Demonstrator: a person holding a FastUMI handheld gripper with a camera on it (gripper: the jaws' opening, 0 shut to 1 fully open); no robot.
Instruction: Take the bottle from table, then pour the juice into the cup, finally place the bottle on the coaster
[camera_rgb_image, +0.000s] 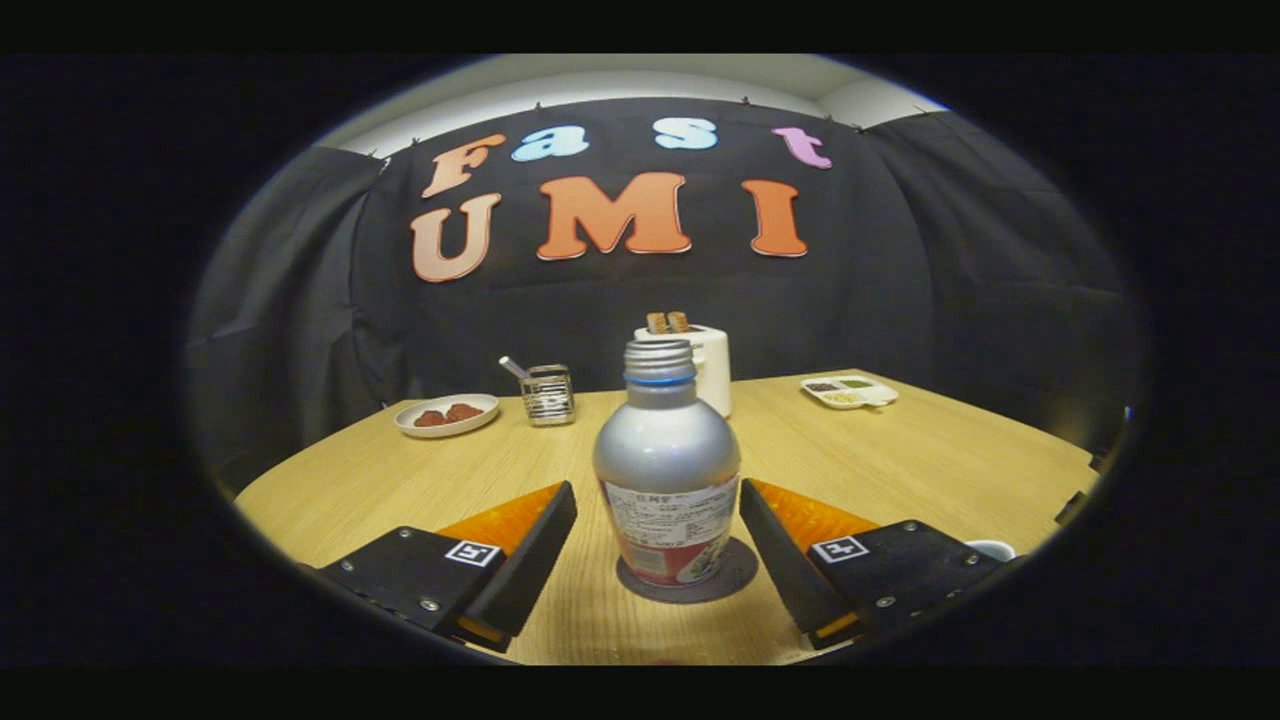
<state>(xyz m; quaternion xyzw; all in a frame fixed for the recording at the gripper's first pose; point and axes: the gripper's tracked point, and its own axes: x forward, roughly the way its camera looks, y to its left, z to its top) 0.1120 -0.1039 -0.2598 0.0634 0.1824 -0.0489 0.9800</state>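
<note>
A silver bottle (667, 470) with a threaded neck and a printed label stands upright on a dark round coaster (688, 575). It sits between the two fingers of my gripper (657, 492), which is open, with a gap on each side of the bottle. The rim of a white cup (992, 548) peeks out just behind the right finger (790, 535).
On the wooden table (900, 460) beyond the bottle stand a white toaster (712, 365) with toast, a metal holder (548, 393), a plate (447, 414) with brown pieces to the left, and a divided tray (850, 391) to the right.
</note>
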